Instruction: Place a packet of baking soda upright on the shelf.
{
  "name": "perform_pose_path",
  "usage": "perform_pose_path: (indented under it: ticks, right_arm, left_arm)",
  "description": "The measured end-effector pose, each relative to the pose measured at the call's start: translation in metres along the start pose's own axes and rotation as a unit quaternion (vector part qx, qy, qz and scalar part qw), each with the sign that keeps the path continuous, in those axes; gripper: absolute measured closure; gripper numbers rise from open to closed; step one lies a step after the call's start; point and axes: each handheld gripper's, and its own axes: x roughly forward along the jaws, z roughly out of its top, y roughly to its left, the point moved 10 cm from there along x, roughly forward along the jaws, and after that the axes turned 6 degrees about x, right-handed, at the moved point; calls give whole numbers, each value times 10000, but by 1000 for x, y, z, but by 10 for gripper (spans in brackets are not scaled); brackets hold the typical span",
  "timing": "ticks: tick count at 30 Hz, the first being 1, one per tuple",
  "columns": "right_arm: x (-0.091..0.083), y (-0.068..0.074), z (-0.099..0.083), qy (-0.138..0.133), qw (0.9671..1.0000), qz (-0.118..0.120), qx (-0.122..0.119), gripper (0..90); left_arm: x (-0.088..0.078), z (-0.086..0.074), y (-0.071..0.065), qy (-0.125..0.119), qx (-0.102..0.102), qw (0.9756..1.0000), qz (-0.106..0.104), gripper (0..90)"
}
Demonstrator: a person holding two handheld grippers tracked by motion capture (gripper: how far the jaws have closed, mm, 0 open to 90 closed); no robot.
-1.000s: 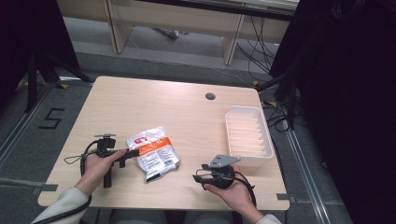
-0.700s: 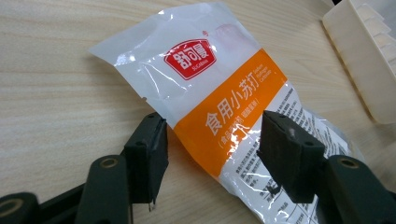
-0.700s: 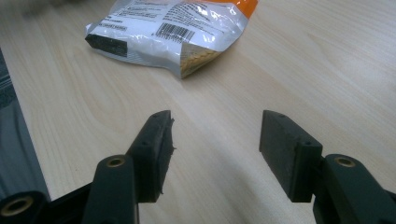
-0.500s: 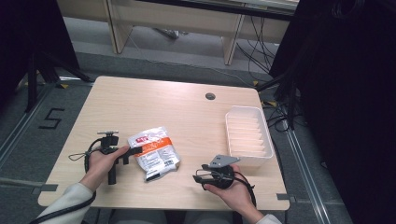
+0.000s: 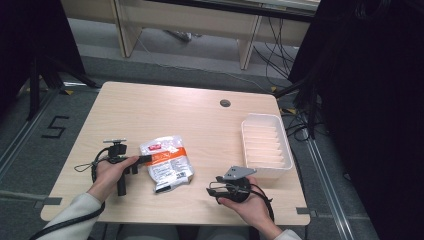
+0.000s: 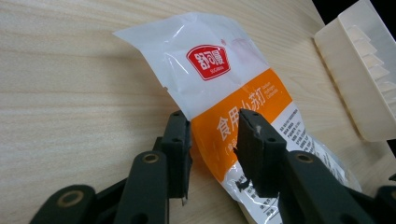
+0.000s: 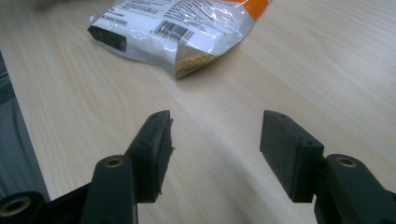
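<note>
The person's forearms are coming in over the near edge of the table (image 5: 150, 107), both hands resting low on the wood. The right hand (image 5: 248, 207) is lying palm up near the front edge, cradling the right gripper (image 5: 212, 190), which is pointing leftward across the table toward the packet; its jaws are standing wide apart with nothing but bare wood between them.

The left hand (image 5: 111, 172), in a pale sleeve, is gripping the left gripper (image 5: 148, 159) with the wrist laid flat, aiming it to the right along the tabletop. Its jaws have just been closing and are now straddling the near edge of the white and orange packet (image 5: 167, 162): in the left gripper view the orange band (image 6: 243, 122) is sitting between the two black pads, which are standing narrow on either side of it, though whether they are already pressing the plastic I cannot tell.

The packet is lying flat, between the two hands. Farther off to the right, well apart from it, a white ribbed tray (image 5: 265, 142) is sitting near the table's right edge.
</note>
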Motion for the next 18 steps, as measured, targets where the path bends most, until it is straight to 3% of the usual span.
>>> perform_pose_path:
  ticks: [5, 10, 14, 18]
  right_arm:
    - [1, -1, 0, -38, 10000, -13, -32, 442]
    - [2, -1, 0, -31, 10000, -29, -55, 443]
    - [1, 0, -1, 36, 10000, -15, -43, 443]
    - [1, 0, -1, 7, 10000, -8, -4, 443]
  left_arm:
    - [2, -4, 0, 77, -58, 10000, 17, 656]
    - [2, -3, 1, 25, 94, 10000, 17, 715]
    - [1, -1, -1, -52, 49, 9999, -124, 758]
    - [-2, 1, -5, -97, 147, 9995, -245, 828]
